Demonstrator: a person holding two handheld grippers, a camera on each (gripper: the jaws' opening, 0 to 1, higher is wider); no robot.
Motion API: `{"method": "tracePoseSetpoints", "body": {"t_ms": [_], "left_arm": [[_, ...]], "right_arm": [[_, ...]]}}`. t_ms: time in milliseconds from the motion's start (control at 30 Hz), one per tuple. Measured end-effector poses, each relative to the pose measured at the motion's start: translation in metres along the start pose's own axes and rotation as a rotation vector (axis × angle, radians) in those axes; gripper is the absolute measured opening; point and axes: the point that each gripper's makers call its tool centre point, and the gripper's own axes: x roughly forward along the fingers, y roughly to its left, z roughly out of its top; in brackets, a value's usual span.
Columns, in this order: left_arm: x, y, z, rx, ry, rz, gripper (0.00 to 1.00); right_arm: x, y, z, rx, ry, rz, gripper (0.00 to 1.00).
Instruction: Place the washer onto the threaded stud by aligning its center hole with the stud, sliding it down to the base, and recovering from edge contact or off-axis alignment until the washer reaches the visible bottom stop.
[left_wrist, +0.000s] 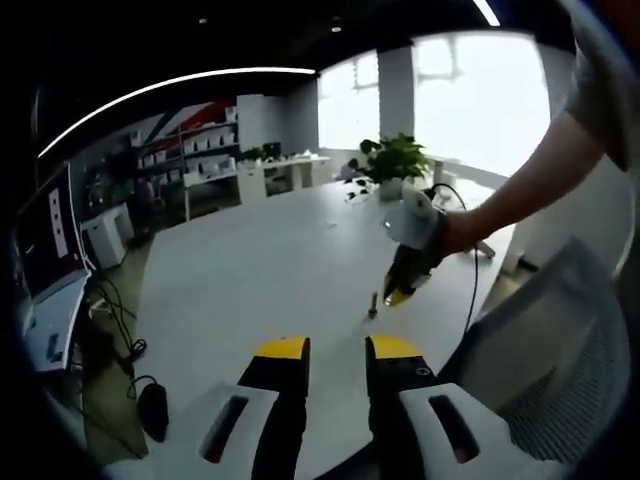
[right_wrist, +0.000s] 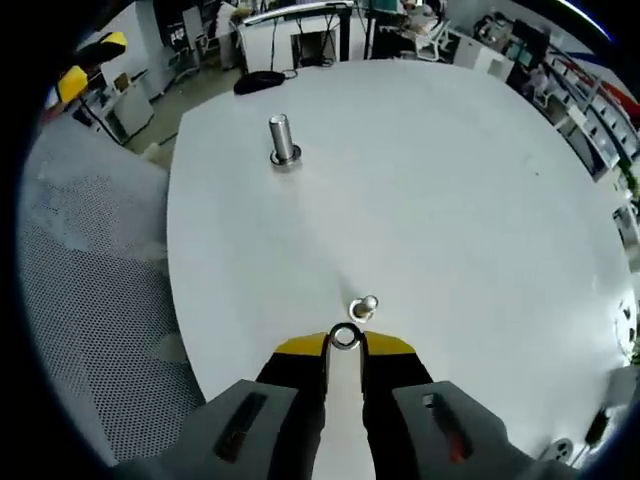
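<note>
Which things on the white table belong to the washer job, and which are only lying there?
Job:
- small silver metal washer, held between the right gripper tips
- short threaded stud just beyond

Lying about:
- tall silver metal cylinder
- green potted plant

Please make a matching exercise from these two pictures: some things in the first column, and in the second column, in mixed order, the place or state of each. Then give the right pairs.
Column 1
1. small silver ring washer
2. upright threaded metal stud
3. small shiny metal nut-like part
4. left gripper

Column 2
A. stands alone further out on the round white table
B. held between the right gripper tips
C. open, holding nothing
D. lies on the table just beyond the right gripper tips

Pairs: 1-B, 2-A, 3-D, 4-C
</note>
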Motion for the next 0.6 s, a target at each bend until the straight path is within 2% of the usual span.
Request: {"method": "tracePoseSetpoints", "body": {"t_ms": [200,600], "left_arm": [[-0.001,0.001,0.000,-0.002,0.000,0.005,0.20],[-0.002,0.003,0.001,-0.005,-0.008,0.016,0.20]], "right_arm": [[-0.007,-0.005,0.004,-0.011,-0.006,-0.014,0.13],[-0.021,-0.015,0.018,0.030,-0.056,-0.033,0.13]]}}
